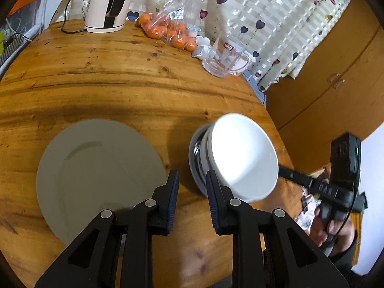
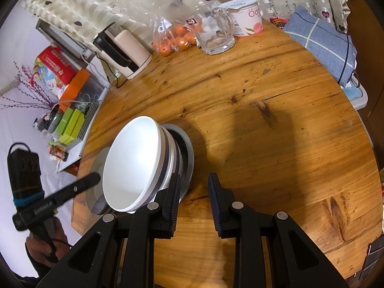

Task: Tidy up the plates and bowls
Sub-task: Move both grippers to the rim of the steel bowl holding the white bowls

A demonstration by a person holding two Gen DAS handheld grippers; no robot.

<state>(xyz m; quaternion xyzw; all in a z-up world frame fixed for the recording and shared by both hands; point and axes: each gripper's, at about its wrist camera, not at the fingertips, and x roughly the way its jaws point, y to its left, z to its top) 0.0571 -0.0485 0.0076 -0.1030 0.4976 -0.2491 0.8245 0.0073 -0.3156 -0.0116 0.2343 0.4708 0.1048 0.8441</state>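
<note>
A stack of white bowls [image 1: 242, 153] stands on a small grey plate [image 1: 194, 165] on the round wooden table [image 1: 120, 81]. A large white plate [image 1: 100, 175] lies to its left. My left gripper [image 1: 192, 201] is open and empty, low over the table between the large plate and the bowl stack. In the right wrist view the bowl stack [image 2: 134, 165] is at the left of my right gripper [image 2: 193, 199], which is open and empty beside the grey plate [image 2: 189, 153]. The large plate's edge [image 2: 98, 168] shows behind the bowls.
At the table's far side stand a white kettle [image 1: 108, 2], a bag of oranges [image 1: 168, 28], a glass mug [image 1: 225, 55] and a yoghurt tub [image 2: 247, 16]. A folded blue cloth [image 2: 321, 45] lies at the right edge. Wooden cabinets [image 1: 324, 72] stand beyond the table.
</note>
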